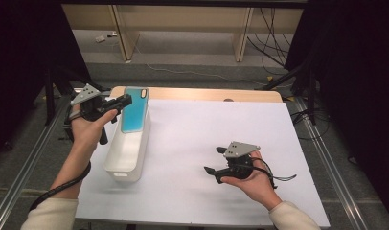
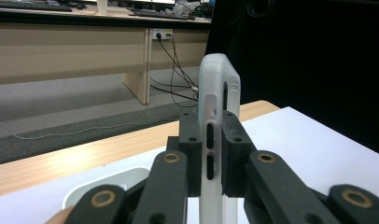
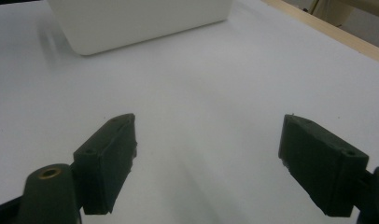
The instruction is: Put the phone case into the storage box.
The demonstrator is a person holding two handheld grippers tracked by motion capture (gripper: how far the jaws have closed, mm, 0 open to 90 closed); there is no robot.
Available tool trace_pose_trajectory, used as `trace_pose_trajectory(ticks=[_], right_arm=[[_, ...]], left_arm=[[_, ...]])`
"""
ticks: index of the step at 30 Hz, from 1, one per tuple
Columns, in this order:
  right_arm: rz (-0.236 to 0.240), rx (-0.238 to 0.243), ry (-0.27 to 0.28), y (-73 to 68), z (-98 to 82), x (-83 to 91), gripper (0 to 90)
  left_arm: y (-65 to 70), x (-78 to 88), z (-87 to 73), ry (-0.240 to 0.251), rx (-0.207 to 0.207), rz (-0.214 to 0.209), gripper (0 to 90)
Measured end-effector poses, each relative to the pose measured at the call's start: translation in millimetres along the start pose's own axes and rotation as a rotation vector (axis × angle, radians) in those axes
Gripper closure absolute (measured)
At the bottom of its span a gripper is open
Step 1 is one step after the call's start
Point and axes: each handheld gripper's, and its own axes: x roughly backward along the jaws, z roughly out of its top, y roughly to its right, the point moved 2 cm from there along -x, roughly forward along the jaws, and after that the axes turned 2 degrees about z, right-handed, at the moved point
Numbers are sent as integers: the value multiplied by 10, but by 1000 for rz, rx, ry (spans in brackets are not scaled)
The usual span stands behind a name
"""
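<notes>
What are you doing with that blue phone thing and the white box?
A person holds a gripper in each hand. The left gripper is shut on a blue phone case, holding it over the white bin on the table. The right gripper rests open on the white sheet, holding nothing.
</notes>
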Motion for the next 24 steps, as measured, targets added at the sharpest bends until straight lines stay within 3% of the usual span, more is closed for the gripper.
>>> trace_pose_trajectory(ticks=[24], right_arm=[[-1,1,0,0,-1,-1,203]], left_arm=[[-143,-50,-48,-11,-18,18,813]])
